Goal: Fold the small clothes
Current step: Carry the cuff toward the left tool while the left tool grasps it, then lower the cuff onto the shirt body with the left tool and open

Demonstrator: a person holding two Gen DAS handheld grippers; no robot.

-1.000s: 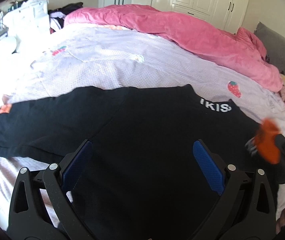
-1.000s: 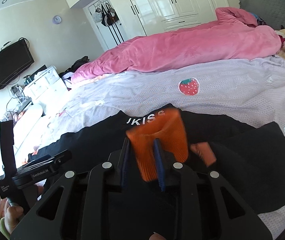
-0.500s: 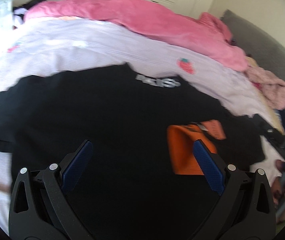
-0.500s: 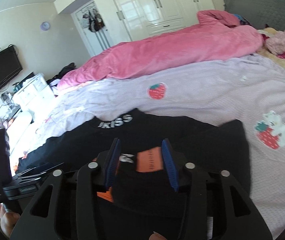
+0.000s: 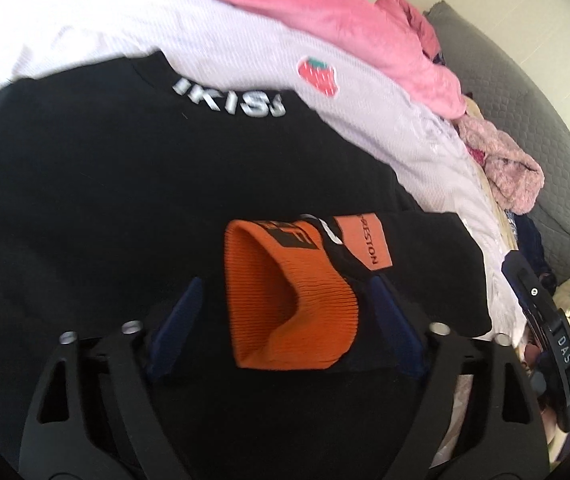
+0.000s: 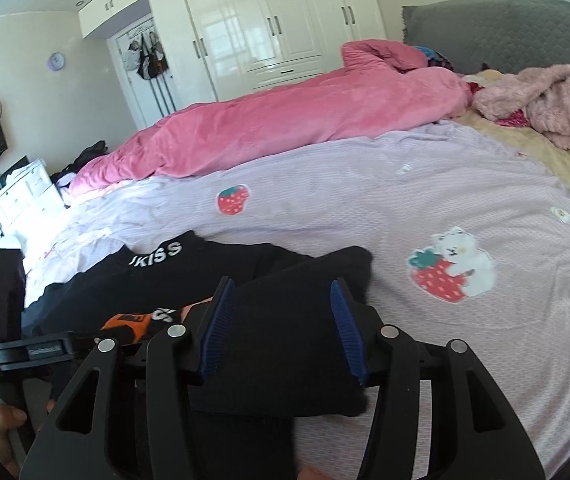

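A black sweatshirt [image 5: 105, 200] with white collar lettering lies spread on the bed; it also shows in the right wrist view [image 6: 285, 344]. Its sleeve is folded across the body, ending in an orange ribbed cuff [image 5: 289, 304], which peeks out at the left in the right wrist view [image 6: 133, 322]. My left gripper [image 5: 285, 324] is open, its blue pads on either side of the cuff. My right gripper [image 6: 281, 328] is open and empty over the folded black sleeve.
A lilac bedsheet [image 6: 365, 200] with strawberry prints covers the bed. A pink duvet [image 6: 285, 128] lies along the far side. A fluffy pink garment [image 6: 541, 104] sits by the grey headboard [image 6: 485, 28]. White wardrobes [image 6: 269, 28] stand behind.
My right gripper let go of the orange cuff, opened and drew back to the right. My left gripper moved right and forward until its open pads flank the cuff.
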